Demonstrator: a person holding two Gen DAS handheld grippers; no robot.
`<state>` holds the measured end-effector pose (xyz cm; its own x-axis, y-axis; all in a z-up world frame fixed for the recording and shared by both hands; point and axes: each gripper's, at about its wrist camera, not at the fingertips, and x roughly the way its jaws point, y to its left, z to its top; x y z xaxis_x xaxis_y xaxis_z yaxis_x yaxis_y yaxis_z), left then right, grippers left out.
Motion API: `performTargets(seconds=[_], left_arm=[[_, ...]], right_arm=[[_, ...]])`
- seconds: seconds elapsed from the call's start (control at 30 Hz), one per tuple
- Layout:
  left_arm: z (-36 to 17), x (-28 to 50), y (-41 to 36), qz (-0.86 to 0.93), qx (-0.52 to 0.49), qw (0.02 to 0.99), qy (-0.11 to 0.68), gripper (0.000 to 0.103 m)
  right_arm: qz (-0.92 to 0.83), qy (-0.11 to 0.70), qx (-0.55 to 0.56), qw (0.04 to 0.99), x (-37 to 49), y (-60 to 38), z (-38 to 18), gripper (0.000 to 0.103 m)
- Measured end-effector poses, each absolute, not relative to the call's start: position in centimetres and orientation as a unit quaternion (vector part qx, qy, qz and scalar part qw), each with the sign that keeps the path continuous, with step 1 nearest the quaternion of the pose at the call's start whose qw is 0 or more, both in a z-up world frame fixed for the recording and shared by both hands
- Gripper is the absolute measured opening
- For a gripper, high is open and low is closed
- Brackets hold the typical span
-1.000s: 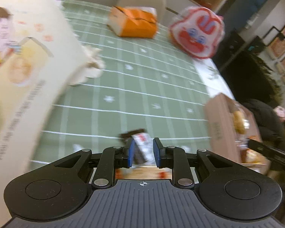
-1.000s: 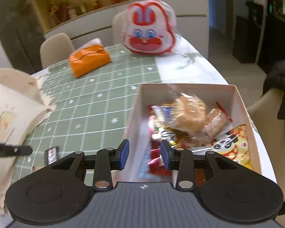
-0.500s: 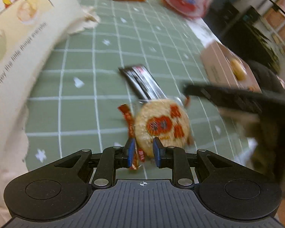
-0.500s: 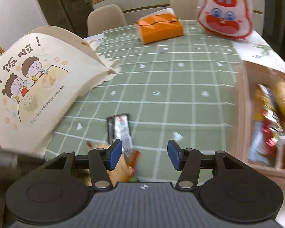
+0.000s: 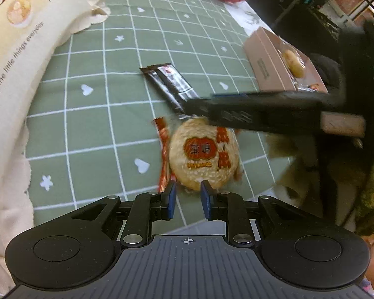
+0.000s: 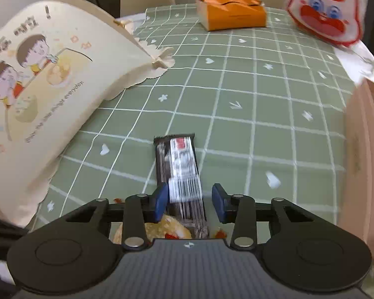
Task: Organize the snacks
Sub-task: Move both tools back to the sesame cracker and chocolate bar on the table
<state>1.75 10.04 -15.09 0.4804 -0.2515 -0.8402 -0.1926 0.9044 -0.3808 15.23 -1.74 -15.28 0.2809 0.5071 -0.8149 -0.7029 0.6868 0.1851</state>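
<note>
A round rice cracker in a clear red-printed wrapper (image 5: 203, 154) lies on the green checked tablecloth just ahead of my left gripper (image 5: 187, 195), whose jaws stand narrowly open and empty at its near edge. A black snack bar (image 5: 169, 84) lies beyond it. My right gripper (image 6: 189, 199) is open with the black bar (image 6: 180, 172) between its fingers on the cloth; the cracker (image 6: 169, 226) shows under it. In the left wrist view the right gripper's finger (image 5: 249, 111) reaches over the bar and the cracker. The cardboard snack box (image 5: 269, 62) stands at the right.
A large cream cartoon-printed bag (image 6: 37, 94) lies along the left. An orange tissue pack (image 6: 232, 12) and a red-and-white rabbit bag (image 6: 326, 12) sit at the far end of the table. The box wall (image 6: 361, 149) borders the right. Chairs stand behind.
My right gripper has swung from over the box to the left and come down around the black bar. My left gripper has tilted down toward the cracker, staying about as narrow.
</note>
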Motion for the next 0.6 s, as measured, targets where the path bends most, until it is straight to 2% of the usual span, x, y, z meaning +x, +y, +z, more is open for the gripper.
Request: performTargets(seconds=[0.27,0.47,0.53,0.6], left_arm=[[-15.3,1.8,9.0,-0.02,-0.234,0.828,0.51,0.025],[-15.3,1.4,10.1,0.025,-0.243,0.825,0.51,0.025],[-15.1,0.6,10.7,0.034,-0.248,0.824,0.508,0.025],[-15.0,0.0,11.0,0.034,-0.249,0.824,0.508,0.025]], right_arm=[[0.333,0.474,-0.105,0.808,12.0,-8.5,-15.2,0.034],[0.367,0.446,-0.111,0.809,9.7,-9.3,-14.6,0.034],[0.372,0.423,-0.115,0.818,9.8,-8.7,-14.0,0.038],[0.377,0.407,-0.115,0.824,10.6,-7.6,-13.7,0.049]])
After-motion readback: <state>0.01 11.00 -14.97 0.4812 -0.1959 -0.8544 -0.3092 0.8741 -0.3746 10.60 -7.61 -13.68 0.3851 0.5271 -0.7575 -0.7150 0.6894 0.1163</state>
